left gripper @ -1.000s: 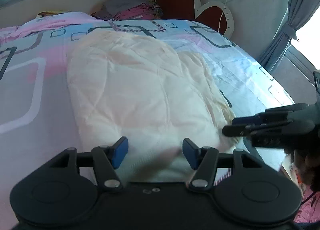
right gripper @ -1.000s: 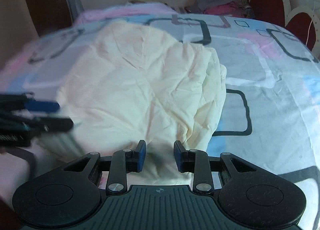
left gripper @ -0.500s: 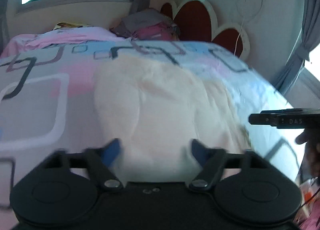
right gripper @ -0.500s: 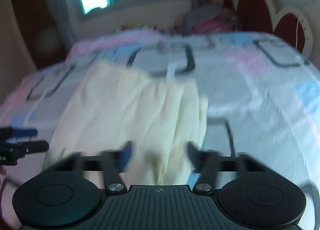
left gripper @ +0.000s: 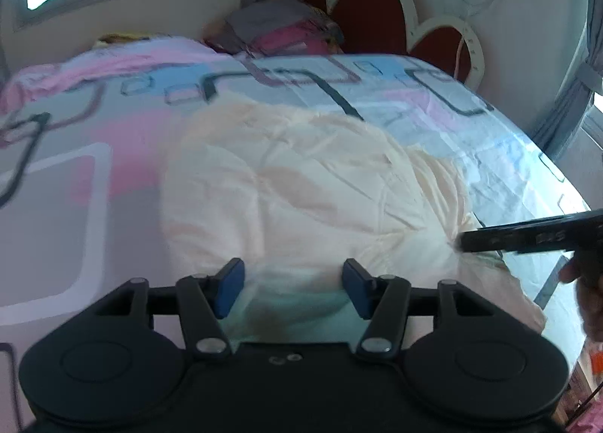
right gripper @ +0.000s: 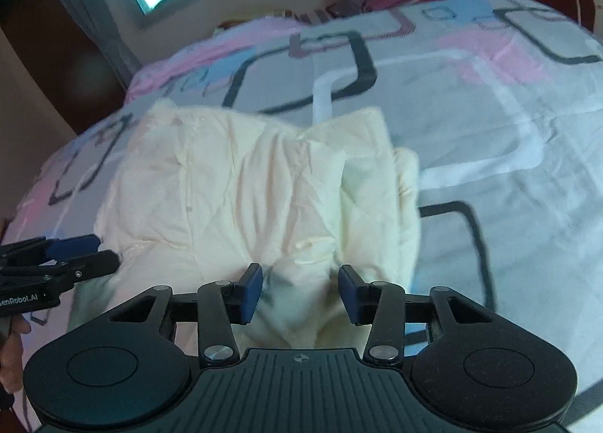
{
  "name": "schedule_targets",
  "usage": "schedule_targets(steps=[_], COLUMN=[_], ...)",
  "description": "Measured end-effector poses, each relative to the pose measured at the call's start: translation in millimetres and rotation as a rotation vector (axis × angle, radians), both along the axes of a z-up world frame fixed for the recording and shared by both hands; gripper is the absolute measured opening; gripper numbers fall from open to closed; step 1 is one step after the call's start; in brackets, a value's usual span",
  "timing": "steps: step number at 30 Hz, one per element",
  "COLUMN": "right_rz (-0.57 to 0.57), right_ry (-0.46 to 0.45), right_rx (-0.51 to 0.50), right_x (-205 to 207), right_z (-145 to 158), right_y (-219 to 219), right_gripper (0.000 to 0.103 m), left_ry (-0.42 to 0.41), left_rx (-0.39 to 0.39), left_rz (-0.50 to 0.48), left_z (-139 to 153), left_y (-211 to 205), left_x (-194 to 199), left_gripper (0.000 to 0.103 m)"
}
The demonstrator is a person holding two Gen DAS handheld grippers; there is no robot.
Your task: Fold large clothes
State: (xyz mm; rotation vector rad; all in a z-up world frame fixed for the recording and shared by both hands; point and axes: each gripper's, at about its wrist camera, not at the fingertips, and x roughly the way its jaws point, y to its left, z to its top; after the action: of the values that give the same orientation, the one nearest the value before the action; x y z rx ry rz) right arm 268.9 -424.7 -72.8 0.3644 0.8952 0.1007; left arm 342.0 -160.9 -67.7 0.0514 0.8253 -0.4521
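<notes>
L gripper (left gripper: pixel 293 288) opening, R gripper (right gripper: pixel 300 291) closing, nothing clamped; cream garment (right gripper: pixel 264 199) is spread on bed (right gripper: pixel 508 124) below both. Headboard (left gripper: pixel 371 14) seen clearly in L view only.

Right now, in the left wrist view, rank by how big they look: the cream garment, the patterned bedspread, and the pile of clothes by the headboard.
1. patterned bedspread
2. cream garment
3. pile of clothes, though it lies farthest from the camera, so it looks smaller than it is.
</notes>
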Motion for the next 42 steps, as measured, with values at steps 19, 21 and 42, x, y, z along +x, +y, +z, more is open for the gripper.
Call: schedule_targets(steps=[19,21,42], right_rz=[-0.037,-0.022,0.146], right_ry=[0.100,0.107,0.098], right_rx=[0.617,0.634,0.597], right_x=[6.2,14.0,62.6], right_z=[-78.2,-80.7,-89.4], right_y=[-68.7,-68.0,-32.5], right_gripper=[0.103,0.103,0.067], left_ry=[0.276,0.279,0.218], left_rx=[-0.410,-0.407,-0.249], left_rz=[0.218,0.217,0.135], left_z=[-49.4,-49.3,-40.7], left_y=[62.8,60.7,27.9], left_x=[25.8,28.7,25.6], left_gripper=[0.090,0.090,0.075])
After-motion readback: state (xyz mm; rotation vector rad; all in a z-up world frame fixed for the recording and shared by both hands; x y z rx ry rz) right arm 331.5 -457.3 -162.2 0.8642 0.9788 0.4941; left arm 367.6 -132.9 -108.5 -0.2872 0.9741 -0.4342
